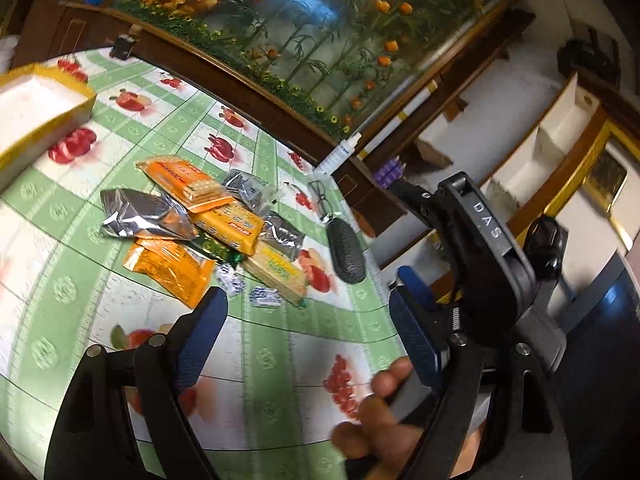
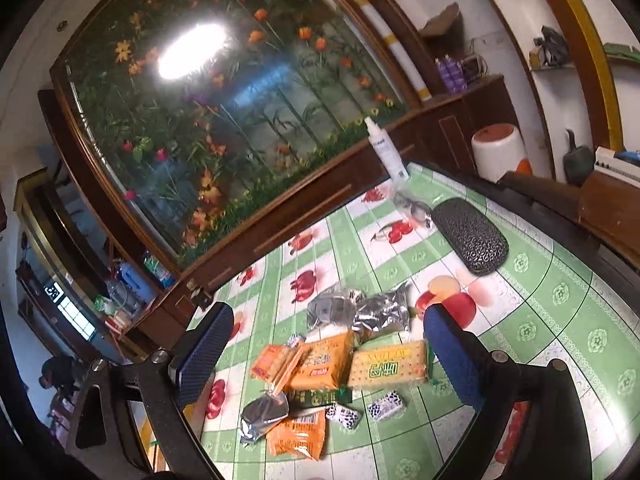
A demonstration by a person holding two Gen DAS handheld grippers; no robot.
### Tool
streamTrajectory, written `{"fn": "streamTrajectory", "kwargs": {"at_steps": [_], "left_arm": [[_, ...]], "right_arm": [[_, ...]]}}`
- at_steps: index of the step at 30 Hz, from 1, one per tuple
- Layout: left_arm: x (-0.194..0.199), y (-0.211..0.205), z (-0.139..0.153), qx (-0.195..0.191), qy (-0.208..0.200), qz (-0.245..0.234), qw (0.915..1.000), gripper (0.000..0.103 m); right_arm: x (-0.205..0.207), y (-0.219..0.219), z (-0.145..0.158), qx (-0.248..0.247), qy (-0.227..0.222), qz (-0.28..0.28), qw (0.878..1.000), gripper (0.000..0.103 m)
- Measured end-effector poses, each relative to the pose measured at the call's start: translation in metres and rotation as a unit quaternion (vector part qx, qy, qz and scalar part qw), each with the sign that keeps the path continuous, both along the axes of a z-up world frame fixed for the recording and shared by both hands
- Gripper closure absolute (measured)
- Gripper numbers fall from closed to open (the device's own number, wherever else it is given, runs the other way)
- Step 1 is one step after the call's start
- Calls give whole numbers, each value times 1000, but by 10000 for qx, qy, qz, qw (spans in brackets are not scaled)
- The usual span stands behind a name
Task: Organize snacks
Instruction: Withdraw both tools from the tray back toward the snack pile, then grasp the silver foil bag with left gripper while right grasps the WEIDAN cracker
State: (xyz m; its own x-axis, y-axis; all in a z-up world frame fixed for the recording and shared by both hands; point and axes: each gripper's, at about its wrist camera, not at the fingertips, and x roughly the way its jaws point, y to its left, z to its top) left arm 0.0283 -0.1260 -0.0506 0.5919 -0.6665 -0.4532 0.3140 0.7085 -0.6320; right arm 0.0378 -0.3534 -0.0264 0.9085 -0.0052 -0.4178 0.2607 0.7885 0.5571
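Note:
A heap of snack packets lies on the green fruit-print tablecloth: orange cracker packs, silver foil bags, a yellow cracker pack and small black-and-white candies. A yellow-rimmed white box stands at the far left. My left gripper is open and empty, above the table just short of the heap. My right gripper is open and empty, hovering over the same heap; it also shows at the right of the left wrist view.
A black glasses case, eyeglasses and a white spray bottle sit near the table's far right corner. A dark wooden cabinet with a flower painting runs along the table's back edge.

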Motion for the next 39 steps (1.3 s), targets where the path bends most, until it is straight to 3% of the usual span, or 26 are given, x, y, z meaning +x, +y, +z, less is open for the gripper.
{"fn": "streamTrajectory", "kwargs": {"at_steps": [2,5,7,9,13,15,18,22,25,28,32,39], "left_arm": [[7,6,2,305,-48,-40,9995,20],[28,31,-1,628,-256,13,9977,20],[43,43,-7,1151,-324,5,9928,20],[54,52,-13,1612,-382,63,9862,20],[69,49,-30,2685,-627,113,9612,20],[76,40,-41,3220,-698,-31,9442,20],[83,31,-52,3633,-885,-348,9268,20],[98,21,-59,3843,-929,-816,9149,20],[111,12,-59,3965,-993,-1041,9067,20],[124,8,-60,3917,-902,-1283,9066,20],[136,10,-63,3876,-715,-1416,9081,20],[140,7,-64,3939,-731,-1622,9018,20]], "right_arm": [[0,-9,3,-117,95,89,9998,5],[9,-27,-2,-76,386,803,9960,6],[20,-30,-12,-369,881,1311,9868,5],[21,-32,-24,-522,1000,1679,9793,5],[24,-10,-46,-1402,1343,2140,9574,6],[30,-1,-58,-1497,1497,2401,9474,6],[36,7,-69,-1632,1505,2765,9350,6],[47,14,-78,-2099,1645,2998,9159,6],[57,14,-80,-2125,1510,3274,9082,14],[73,13,-84,-2166,1571,3404,9014,25],[93,8,-90,-2201,1702,3455,8962,25],[109,10,-101,-2211,1864,3750,8808,23]]}}
